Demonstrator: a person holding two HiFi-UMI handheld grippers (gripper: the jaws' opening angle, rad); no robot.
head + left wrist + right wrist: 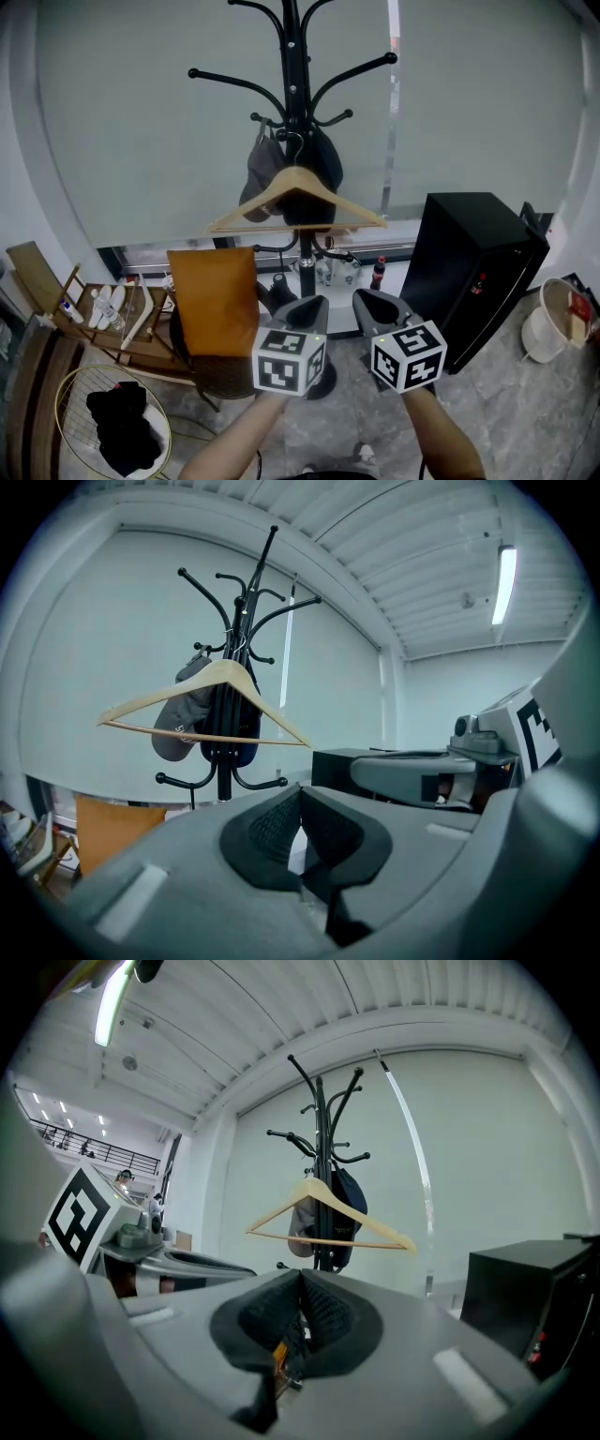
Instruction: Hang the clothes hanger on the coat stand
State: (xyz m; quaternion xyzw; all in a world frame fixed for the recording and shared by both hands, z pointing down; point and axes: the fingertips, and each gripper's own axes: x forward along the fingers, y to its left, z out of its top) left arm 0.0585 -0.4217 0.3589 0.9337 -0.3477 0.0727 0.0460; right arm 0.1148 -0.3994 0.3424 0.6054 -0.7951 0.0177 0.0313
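Note:
A pale wooden clothes hanger (298, 199) hangs by its hook on the black coat stand (294, 66), level, in front of dark caps. The same hanger (202, 705) appears in the left gripper view and again (323, 1215) in the right gripper view, well beyond the jaws. My left gripper (305, 309) and right gripper (375, 305) are side by side below the stand, both shut and holding nothing. Neither touches the hanger.
A black cabinet (473, 272) stands right of the stand. An orange-backed chair (214, 300) is at the left, with a wooden shelf (112, 319) and a wire basket of dark clothes (117, 427) further left. A white bin (553, 319) sits at far right.

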